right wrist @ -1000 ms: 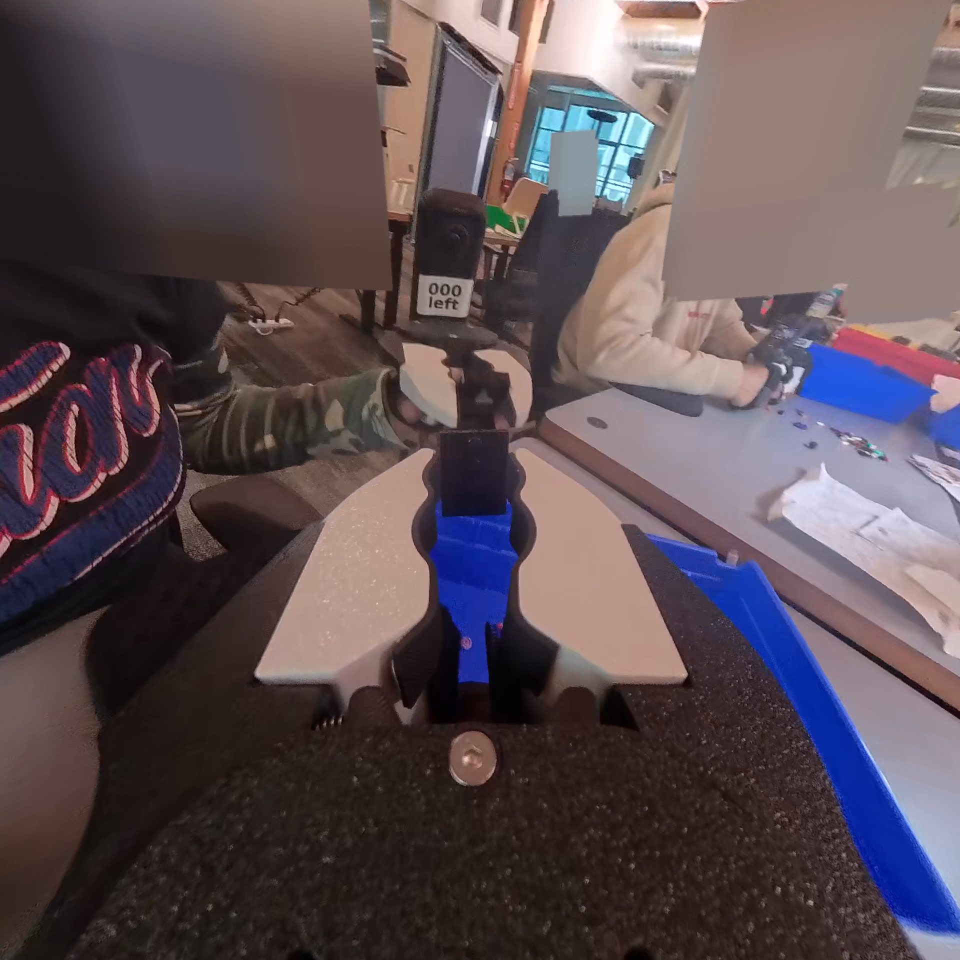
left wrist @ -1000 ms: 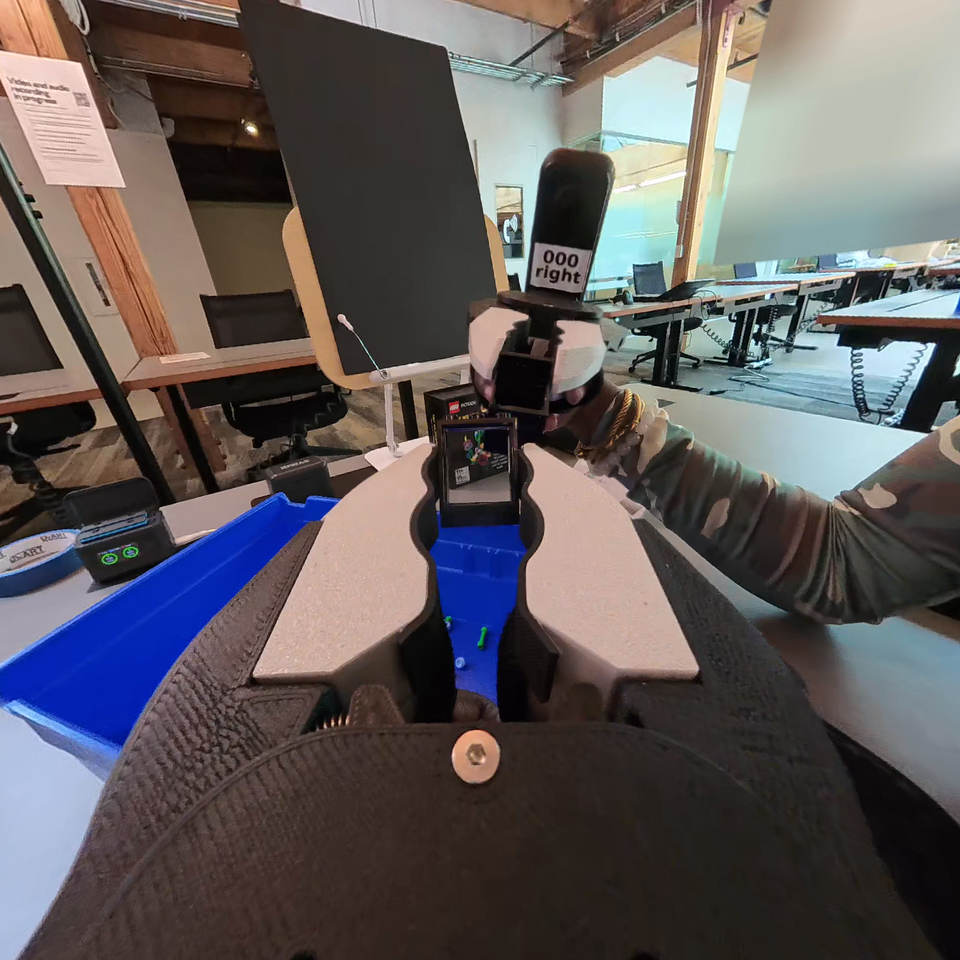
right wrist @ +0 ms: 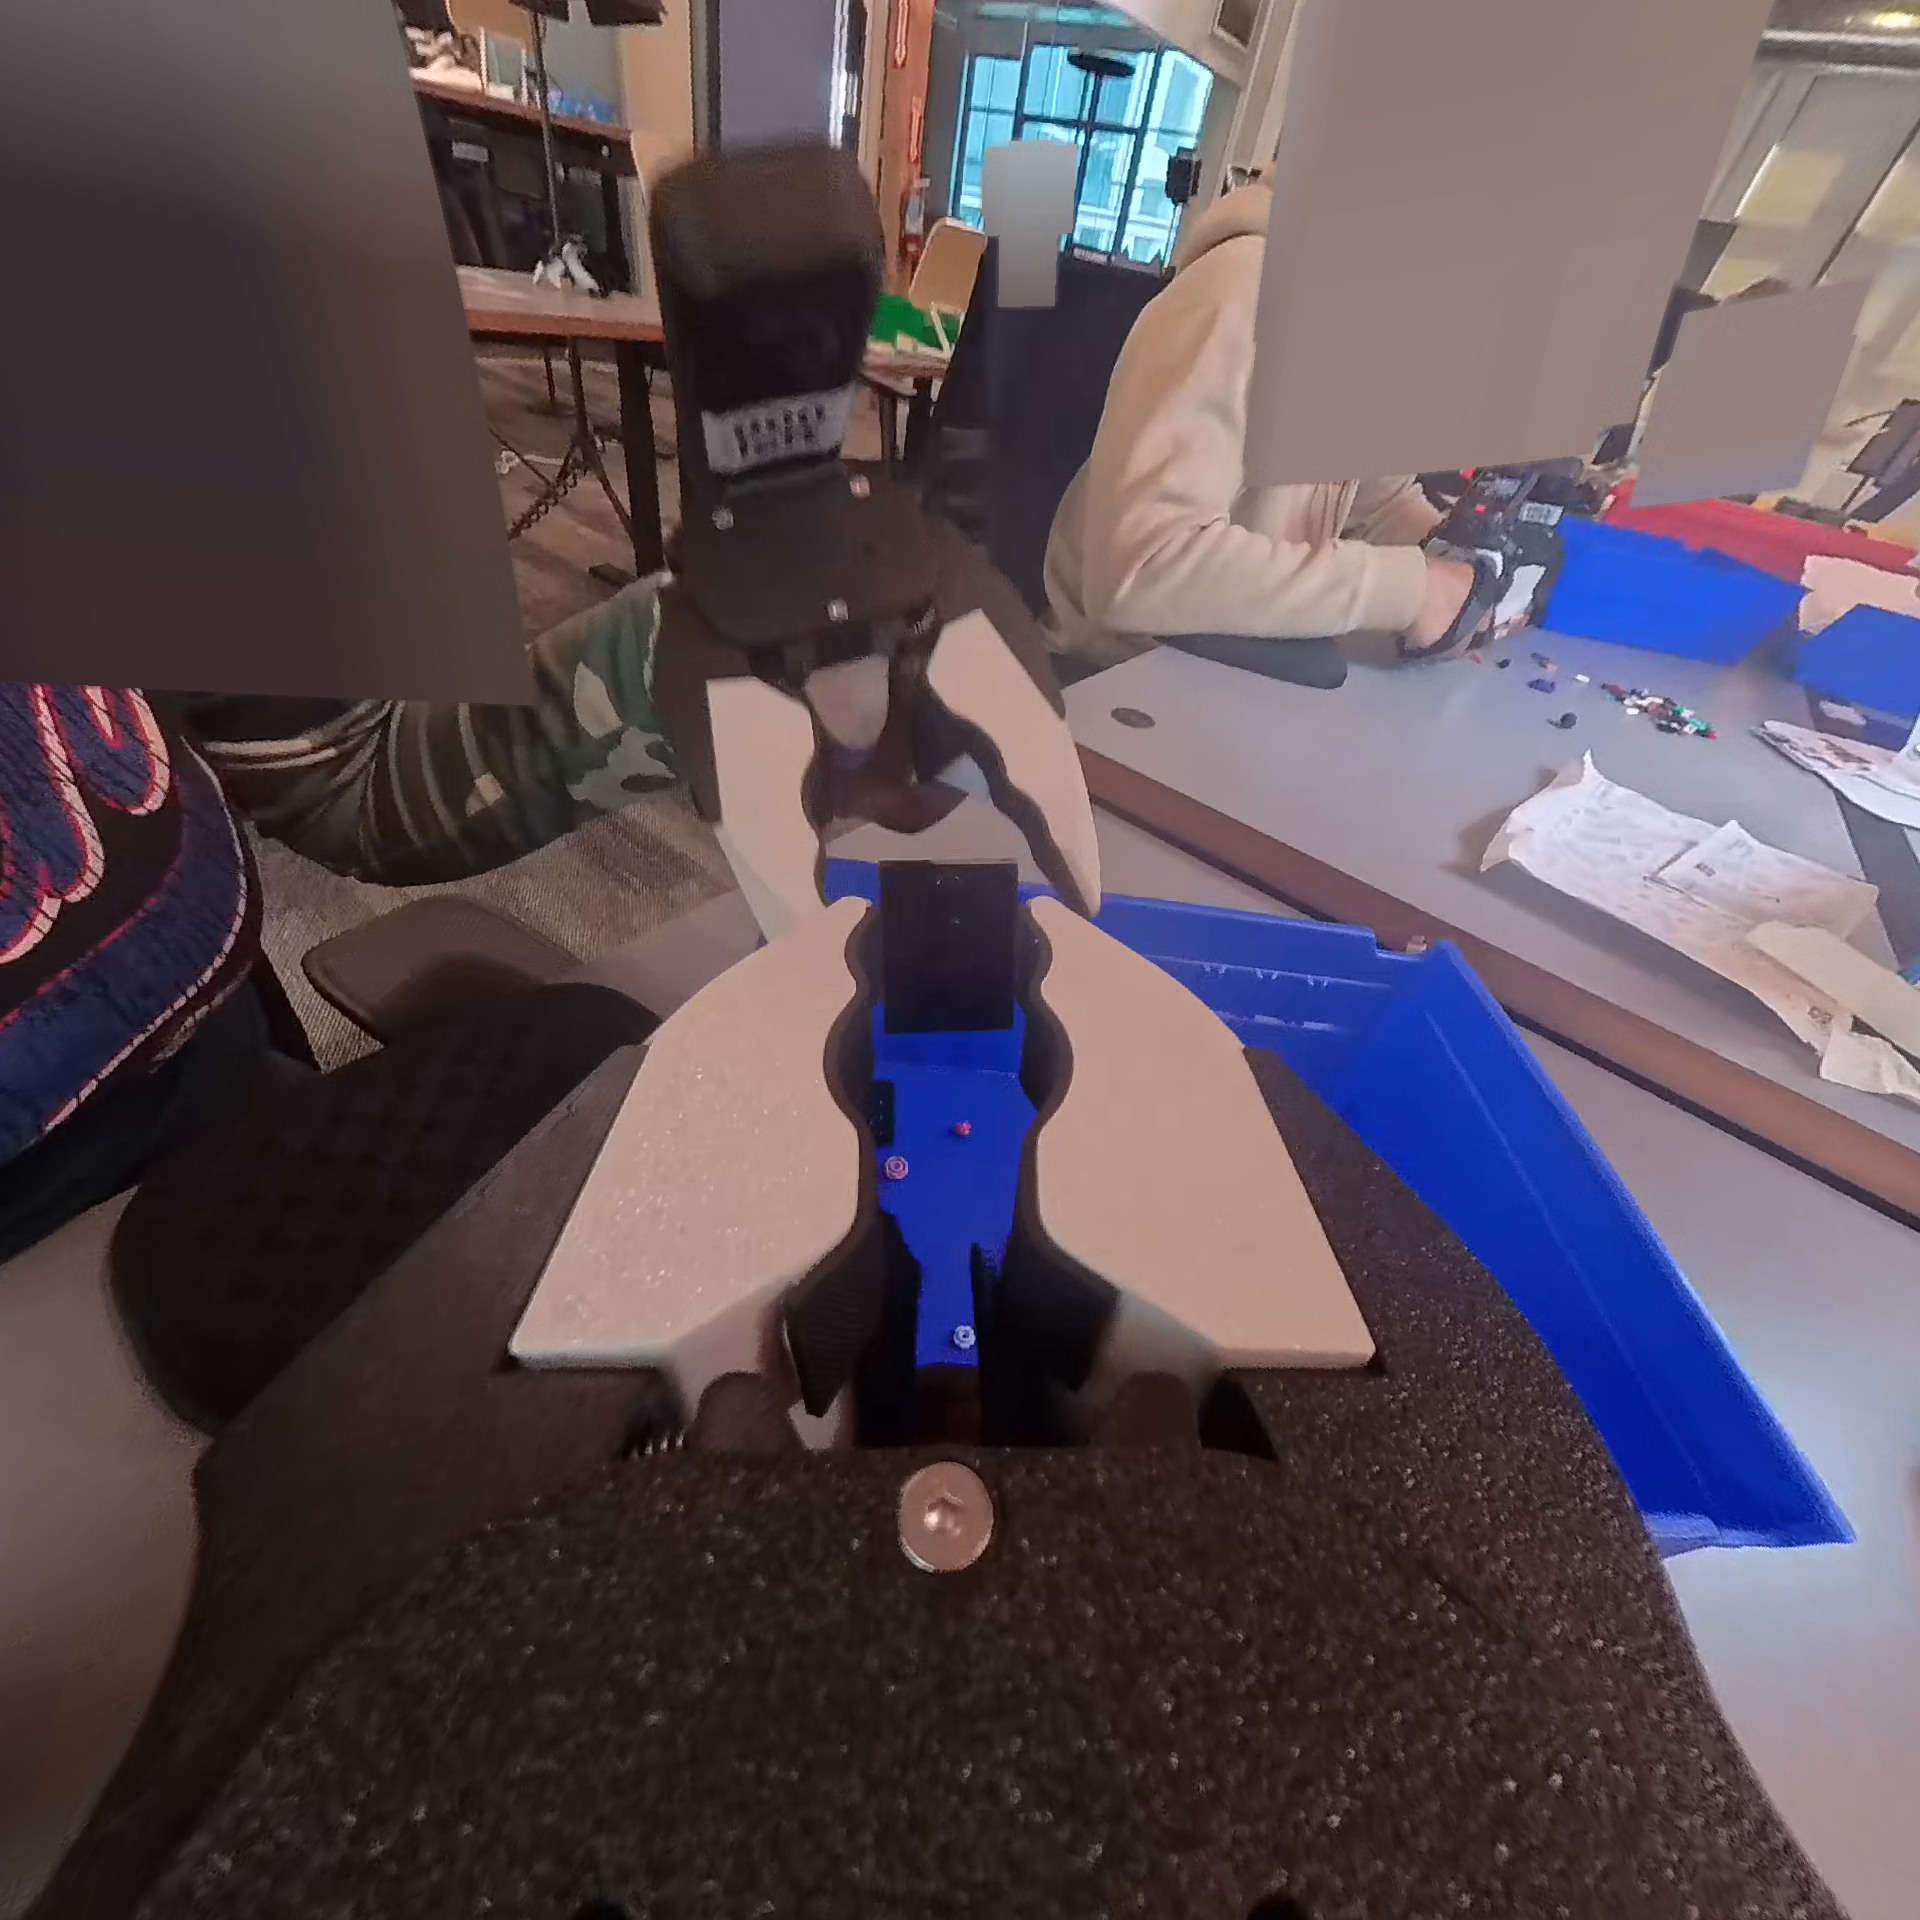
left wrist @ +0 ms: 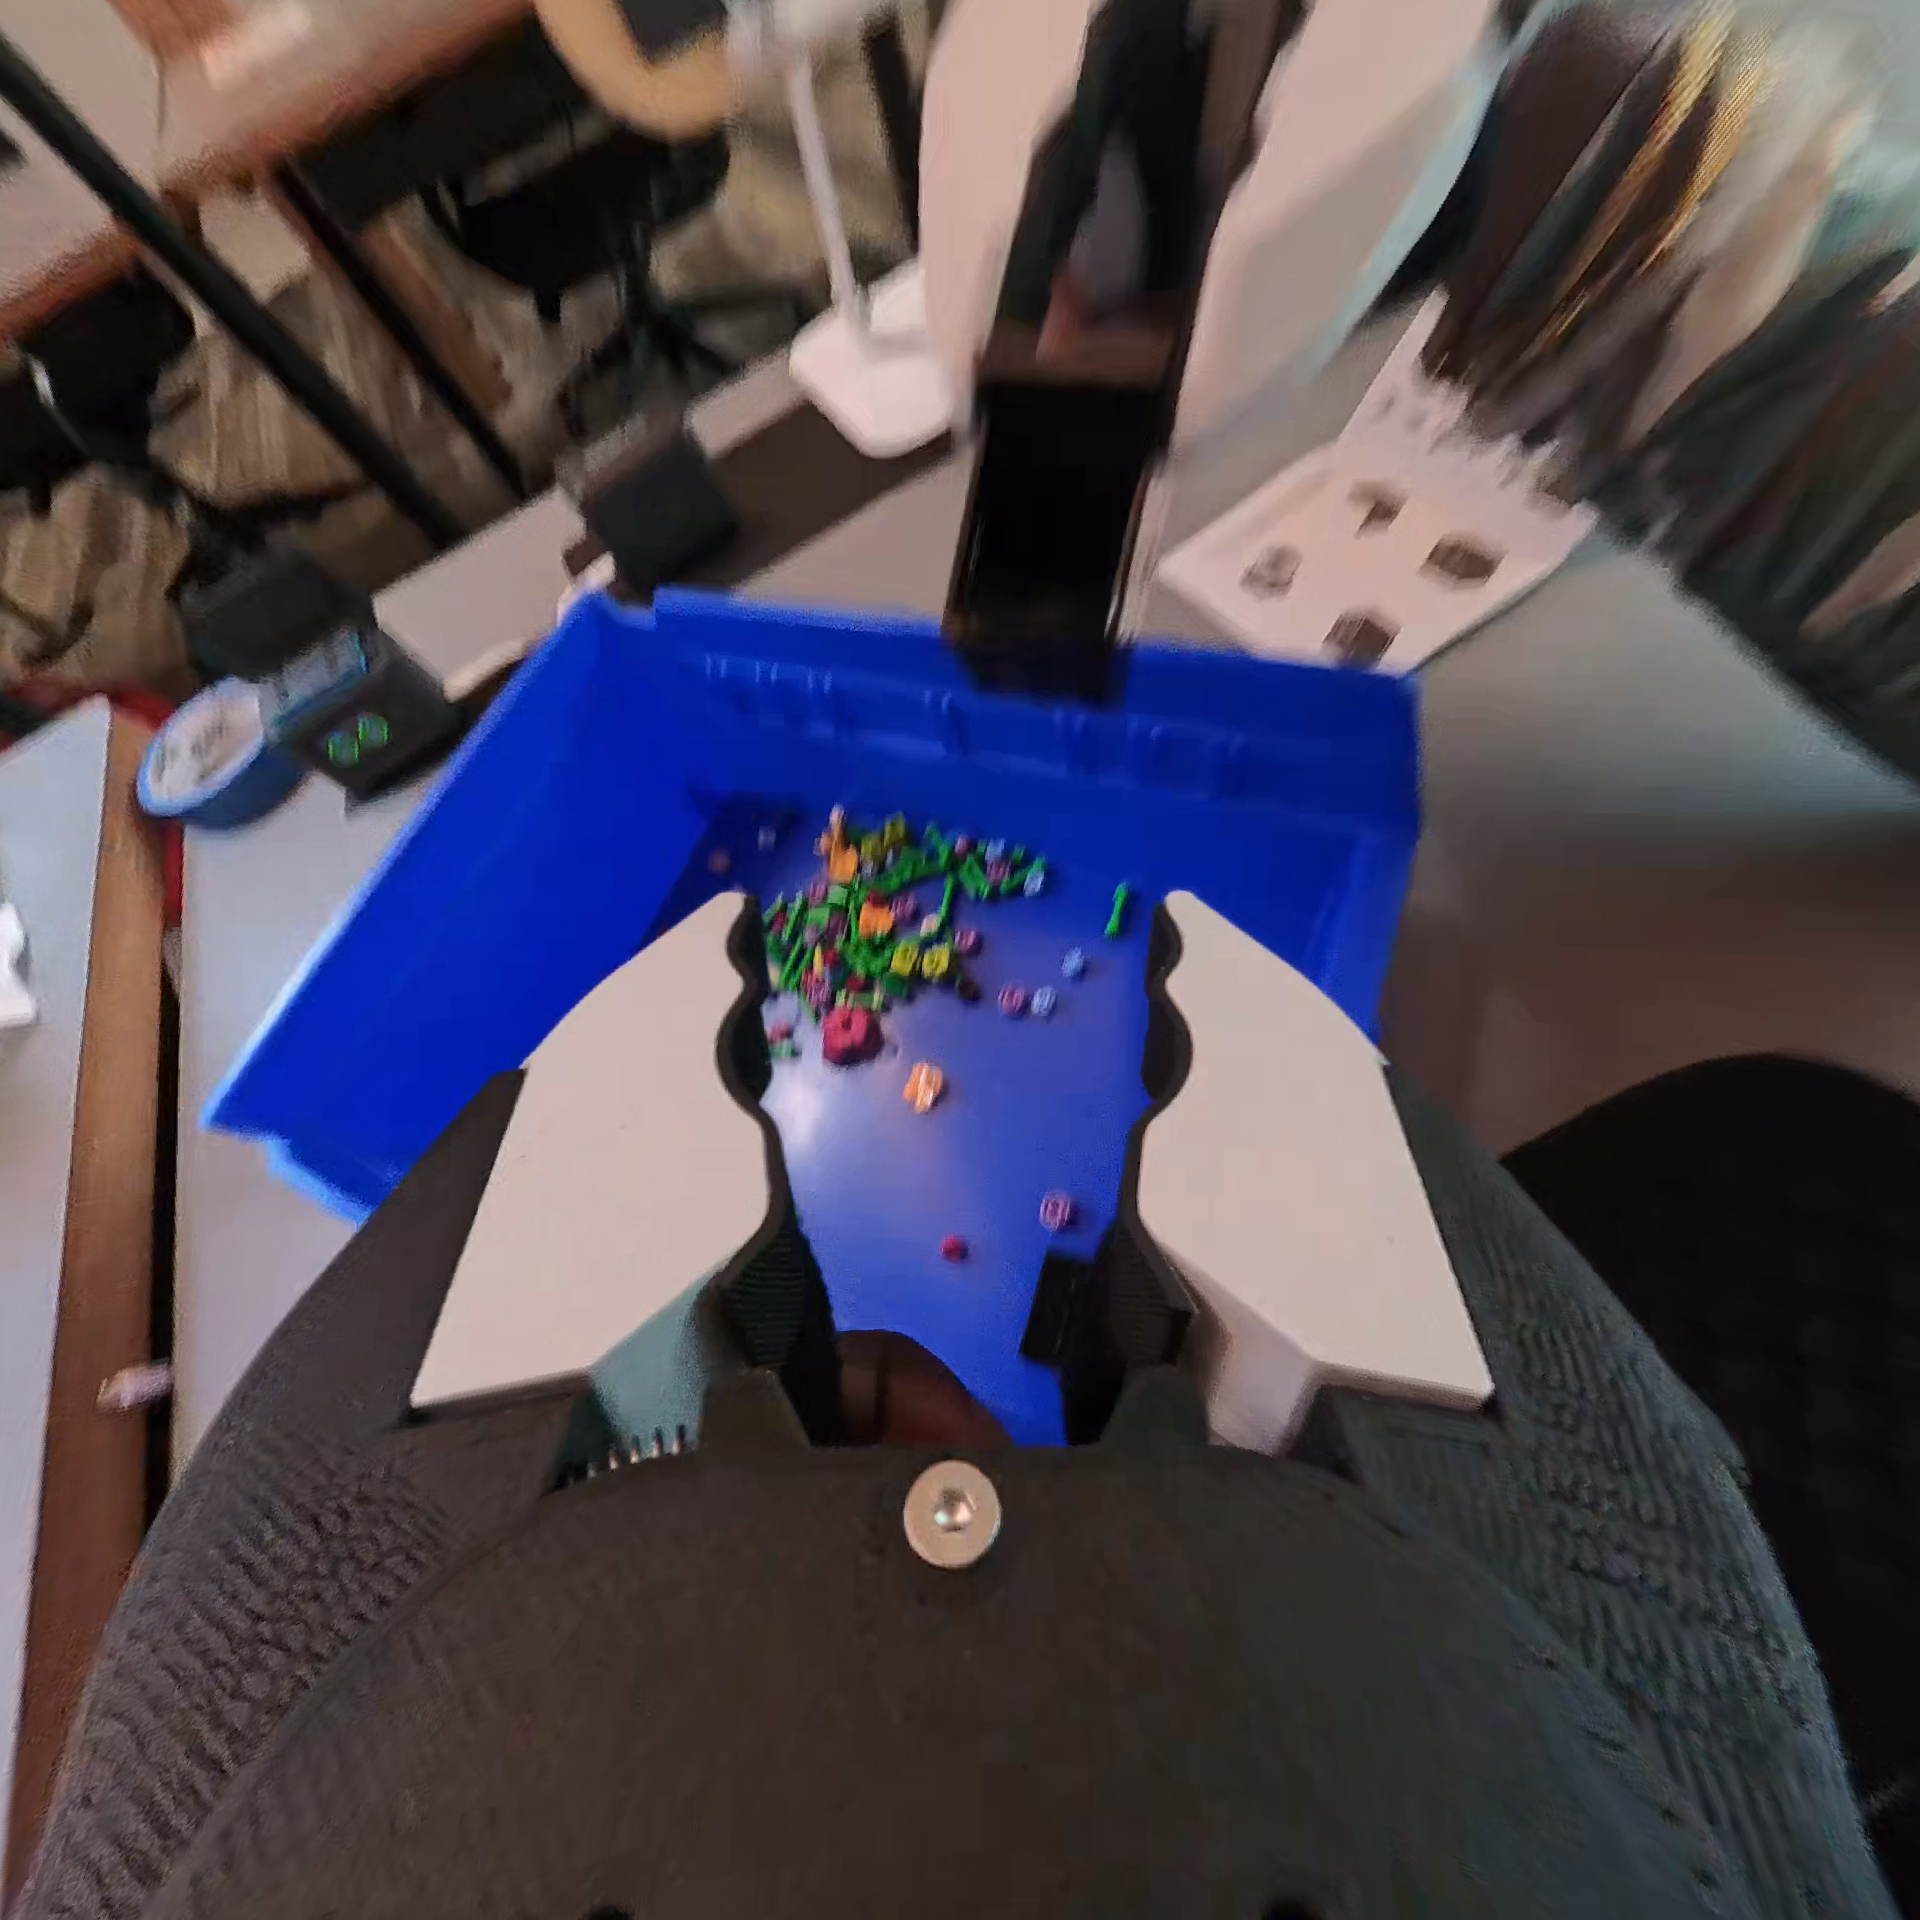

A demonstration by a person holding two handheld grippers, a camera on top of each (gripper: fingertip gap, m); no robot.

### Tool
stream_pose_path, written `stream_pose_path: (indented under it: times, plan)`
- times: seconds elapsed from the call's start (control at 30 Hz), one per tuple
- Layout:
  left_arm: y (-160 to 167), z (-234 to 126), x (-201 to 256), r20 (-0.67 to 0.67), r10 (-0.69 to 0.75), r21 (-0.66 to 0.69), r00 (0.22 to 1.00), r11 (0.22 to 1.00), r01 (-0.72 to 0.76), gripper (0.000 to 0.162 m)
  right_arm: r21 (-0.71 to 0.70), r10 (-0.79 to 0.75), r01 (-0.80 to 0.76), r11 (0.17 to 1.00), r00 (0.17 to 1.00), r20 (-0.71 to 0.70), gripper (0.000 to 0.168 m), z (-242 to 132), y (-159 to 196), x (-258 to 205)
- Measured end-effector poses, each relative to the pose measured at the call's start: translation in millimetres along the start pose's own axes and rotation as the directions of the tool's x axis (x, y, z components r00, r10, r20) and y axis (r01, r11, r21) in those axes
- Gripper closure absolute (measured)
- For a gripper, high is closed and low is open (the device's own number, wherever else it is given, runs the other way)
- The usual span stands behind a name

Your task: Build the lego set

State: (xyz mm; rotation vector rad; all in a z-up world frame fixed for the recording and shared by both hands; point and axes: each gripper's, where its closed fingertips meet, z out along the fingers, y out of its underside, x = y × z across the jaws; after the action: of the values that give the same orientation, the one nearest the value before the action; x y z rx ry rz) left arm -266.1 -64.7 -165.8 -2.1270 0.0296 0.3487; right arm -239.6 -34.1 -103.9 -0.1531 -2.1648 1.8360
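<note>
Lego pieces (left wrist: 883, 935) lie loose in the blue bin (left wrist: 499, 914), nothing built yet; right gripper (right wrist: 948, 935) pinches a black box (right wrist: 948, 961) above it, while left gripper (left wrist: 951, 914), spread empty, should next pick one piece

A roll of blue tape (left wrist: 208, 764) lies far left of the jaws beside a small black device (left wrist: 343, 691). Crumpled papers (right wrist: 1704, 894) lie right of them, near a seated person in a cream hoodie (right wrist: 1184, 468)

A blue bin (left wrist: 499, 935) is seen, strewn inside with green, orange, yellow and pink lego pieces (left wrist: 883, 925). Above the bin's far wall a black box (right wrist: 948, 961) is shown between white, black-edged fingers (right wrist: 727, 1143).
</note>
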Motion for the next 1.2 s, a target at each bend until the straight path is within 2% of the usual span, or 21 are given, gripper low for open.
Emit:
stream_pose_path:
  times: [0.07,0.13,0.27,0.3,0.33,0.5,0.57,0.63,0.73,0.83,0.97,1.1,1.2]
  plan:
    - [-24,-6,8,-0.046,0.014,0.114,0.999,0.993,-0.009,0.101,-0.033,-0.004,0.004,0.999,1.0,0.01,0.143,4,3,-2]
    - [-39,-9,14,-0.086,0.038,0.154,0.996,0.988,-0.025,0.104,-0.056,-0.013,0.014,0.998,1.0,0.016,0.143,9,4,-5]
    - [-45,2,23,-0.11,0.081,0.128,0.991,0.99,-0.067,0.109,-0.045,-0.027,0.03,0.999,0.998,0.061,0.144,20,-1,-13]
    - [-42,6,24,-0.108,0.098,0.104,0.989,0.991,-0.086,0.124,-0.036,-0.028,0.031,0.999,0.997,0.076,0.144,21,-2,-15]
    - [-38,10,24,-0.093,0.114,0.087,0.989,0.991,-0.106,0.129,-0.041,-0.032,0.035,0.999,0.997,0.076,0.144,23,-2,-15]
    - [-36,6,22,-0.063,0.092,0.105,0.994,0.991,-0.085,0.131,-0.003,-0.011,0.011,1.0,0.996,0.084,0.143,25,-6,-16]
    - [-31,6,21,-0.057,0.107,0.066,0.993,0.992,-0.103,0.131,0.034,-0.022,0.019,0.999,0.996,0.091,0.133,28,-12,-18]
    - [-29,7,23,-0.062,0.12,0.049,0.991,0.992,-0.117,0.131,0.019,-0.034,0.032,0.999,0.995,0.097,0.142,31,-11,-20]
    - [-28,6,26,-0.08,0.107,0.058,0.991,0.993,-0.102,0.131,-0.019,-0.05,0.052,0.998,0.994,0.096,0.143,32,-7,-21]
    - [-32,3,27,-0.086,0.093,0.104,0.992,0.991,-0.084,0.132,-0.037,-0.067,0.07,0.997,0.994,0.085,0.144,27,-7,-21]
    - [-36,-27,10,-0.096,-0.044,0.255,0.994,0.965,0.068,0.132,0.048,-0.031,0.031,0.998,0.999,-0.014,0.144,-13,-13,-5]
    - [-24,-37,5,-0.095,-0.074,0.257,0.993,0.962,0.096,0.132,0.038,-0.014,0.016,0.999,0.998,-0.053,0.144,-21,-9,1]
    - [-26,-32,8,-0.081,-0.075,0.26,0.994,0.961,0.093,0.132,0.114,-0.016,0.016,0.993,1.0,-0.005,0.144,-16,-23,-5]
